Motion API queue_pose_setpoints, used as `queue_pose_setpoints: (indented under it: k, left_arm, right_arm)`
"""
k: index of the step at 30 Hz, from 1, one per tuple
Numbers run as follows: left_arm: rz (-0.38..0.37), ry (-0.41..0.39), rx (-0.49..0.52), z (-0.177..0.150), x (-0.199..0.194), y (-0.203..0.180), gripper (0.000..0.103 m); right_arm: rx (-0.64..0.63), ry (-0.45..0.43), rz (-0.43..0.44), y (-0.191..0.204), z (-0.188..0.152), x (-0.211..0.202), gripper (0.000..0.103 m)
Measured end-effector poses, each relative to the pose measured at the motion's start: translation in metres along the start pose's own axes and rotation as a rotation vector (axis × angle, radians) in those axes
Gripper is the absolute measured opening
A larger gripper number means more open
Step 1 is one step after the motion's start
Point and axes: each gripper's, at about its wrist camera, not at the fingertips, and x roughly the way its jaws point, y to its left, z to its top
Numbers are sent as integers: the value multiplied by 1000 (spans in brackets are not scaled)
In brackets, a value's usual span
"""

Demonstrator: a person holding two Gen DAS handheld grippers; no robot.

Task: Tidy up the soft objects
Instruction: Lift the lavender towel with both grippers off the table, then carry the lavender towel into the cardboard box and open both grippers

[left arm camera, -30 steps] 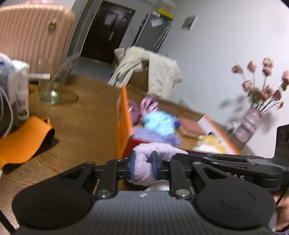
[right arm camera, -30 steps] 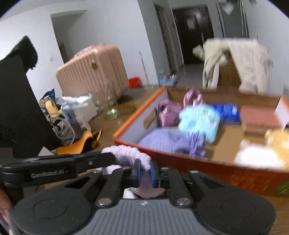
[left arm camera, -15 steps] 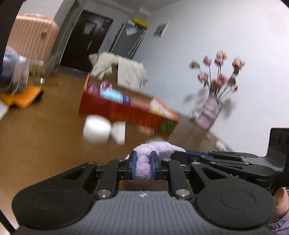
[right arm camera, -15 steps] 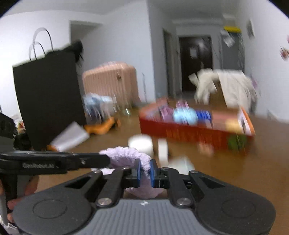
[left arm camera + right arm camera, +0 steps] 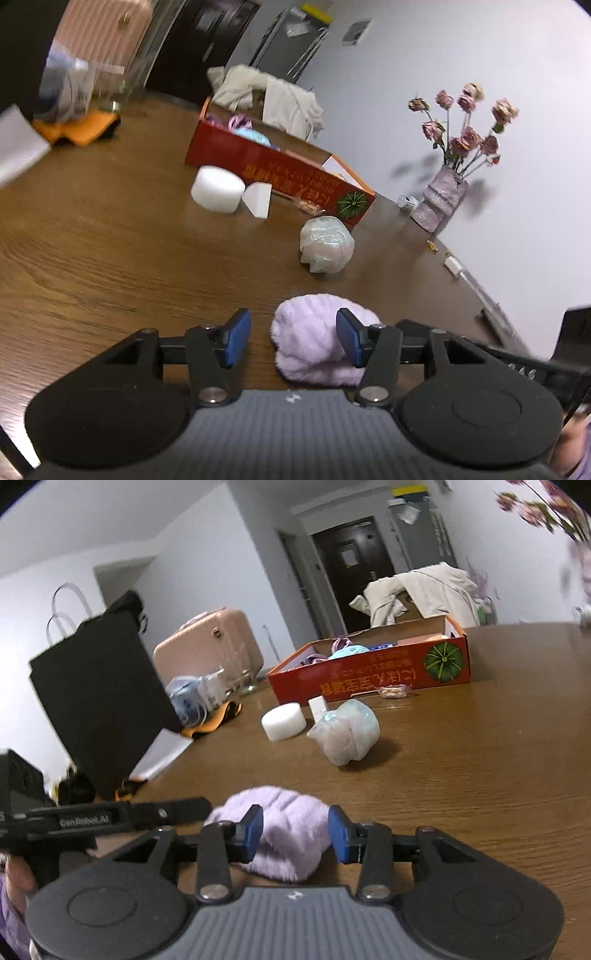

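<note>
A fluffy lilac cloth (image 5: 314, 343) (image 5: 286, 830) lies bunched on the wooden table (image 5: 110, 258), close in front of both cameras. My left gripper (image 5: 293, 339) straddles it with its jaws opening; the cloth sits against the right blue pad (image 5: 349, 341) and clear of the left one. My right gripper (image 5: 295, 833) also straddles the cloth while its jaws are opening, and its pads (image 5: 340, 834) no longer squeeze it. Further back stands a red cardboard box (image 5: 280, 166) (image 5: 369, 672) holding several soft items.
In front of the box lie a white foam cylinder (image 5: 218, 188) (image 5: 283, 722), a white wedge (image 5: 258, 201) and a plastic-wrapped bundle (image 5: 327, 243) (image 5: 347, 731). A flower vase (image 5: 439, 199) stands far right. A black bag (image 5: 99, 698) and an orange item (image 5: 81, 129) are at the left.
Both grippers have drawn back from the box with the lilac cloth pinched between them. Their jaws have now parted and the cloth rests on the table.
</note>
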Motion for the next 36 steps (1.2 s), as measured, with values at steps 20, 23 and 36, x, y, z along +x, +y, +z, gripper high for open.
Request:
queue_pose_setpoints:
  k: [20, 23, 36]
  left_arm:
    - [-88, -36, 67, 31, 9, -27, 27]
    - [-129, -82, 122, 85, 25, -44, 27]
    - [-16, 10, 82, 258, 248, -37, 28]
  right_arm:
    - [-53, -32, 6, 7, 37, 12, 18]
    - [-137, -107, 9, 3, 95, 12, 18]
    - [-125, 31, -107, -110, 271, 206, 18]
